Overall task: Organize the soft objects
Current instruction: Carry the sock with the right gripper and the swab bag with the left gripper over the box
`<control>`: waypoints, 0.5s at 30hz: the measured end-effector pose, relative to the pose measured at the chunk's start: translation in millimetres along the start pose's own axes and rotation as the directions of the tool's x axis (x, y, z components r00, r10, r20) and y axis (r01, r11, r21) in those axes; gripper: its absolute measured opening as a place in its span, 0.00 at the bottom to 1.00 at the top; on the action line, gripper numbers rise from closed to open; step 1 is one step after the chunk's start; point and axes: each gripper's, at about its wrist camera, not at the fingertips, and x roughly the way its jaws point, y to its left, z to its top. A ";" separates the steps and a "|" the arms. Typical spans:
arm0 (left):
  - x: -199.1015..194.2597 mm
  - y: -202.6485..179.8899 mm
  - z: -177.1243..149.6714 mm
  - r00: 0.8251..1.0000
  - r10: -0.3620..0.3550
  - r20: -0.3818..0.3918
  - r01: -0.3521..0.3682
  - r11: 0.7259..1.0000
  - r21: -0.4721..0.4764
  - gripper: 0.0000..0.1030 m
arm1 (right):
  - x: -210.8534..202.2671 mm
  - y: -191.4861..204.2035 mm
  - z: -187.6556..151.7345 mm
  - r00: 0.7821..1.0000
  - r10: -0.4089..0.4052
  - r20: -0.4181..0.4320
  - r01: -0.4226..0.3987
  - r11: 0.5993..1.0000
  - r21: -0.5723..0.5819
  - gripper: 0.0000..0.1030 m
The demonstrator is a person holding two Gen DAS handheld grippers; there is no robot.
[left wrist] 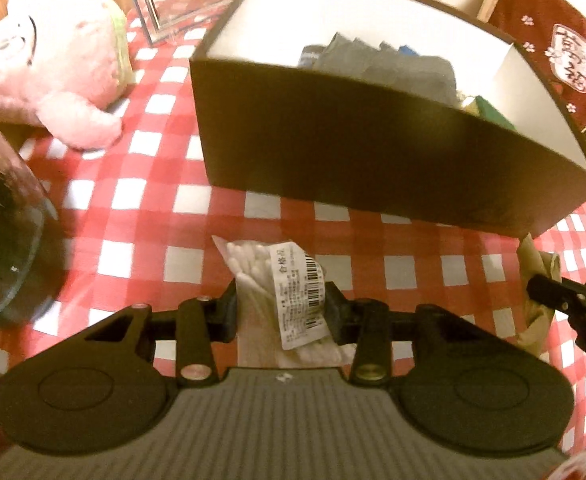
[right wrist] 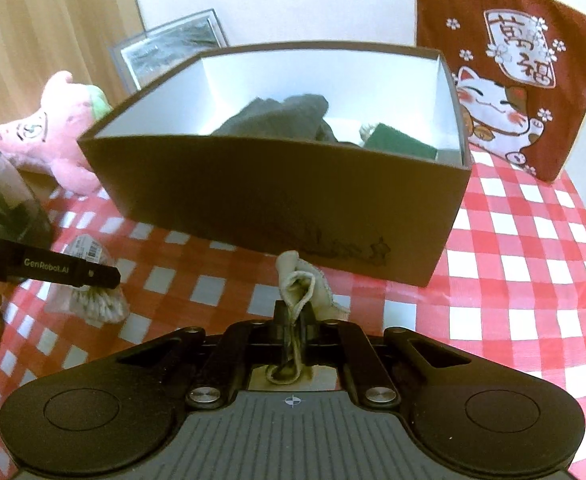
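My left gripper point(left wrist: 281, 310) is shut on a clear bag of cotton swabs point(left wrist: 277, 280) with a white barcode label, just above the red checked tablecloth. The bag also shows in the right wrist view point(right wrist: 93, 300) under the left finger point(right wrist: 93, 274). My right gripper point(right wrist: 295, 324) is shut on a folded beige cloth point(right wrist: 301, 288), close to the brown box's front wall. The brown box point(left wrist: 373, 160) point(right wrist: 273, 196) has a white inside and holds grey fabric point(right wrist: 281, 116) and a green item point(right wrist: 401, 140). The cloth and right gripper show at the right edge of the left view point(left wrist: 541, 308).
A pink plush toy point(left wrist: 53, 64) point(right wrist: 49, 136) lies at the left behind a glass container point(left wrist: 1, 240). A picture frame point(right wrist: 173, 48) leans at the back. A red lucky-cat cushion point(right wrist: 505, 72) stands right of the box. The checked tablecloth point(right wrist: 533, 264) covers the table.
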 end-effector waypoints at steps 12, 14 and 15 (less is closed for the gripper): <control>-59.5 -6.8 9.1 0.992 -0.013 0.127 0.005 0.998 0.065 0.37 | -36.0 11.0 7.2 0.997 0.024 0.072 -0.024 1.000 0.002 0.05; -66.1 -8.9 12.9 0.989 -0.020 0.145 0.009 0.997 0.076 0.37 | -42.0 11.7 10.3 0.996 0.028 0.087 -0.028 1.000 0.005 0.05; -69.2 -10.0 15.6 0.988 -0.024 0.153 0.011 0.997 0.081 0.37 | -44.8 11.9 11.9 0.995 0.031 0.094 -0.032 0.999 0.005 0.05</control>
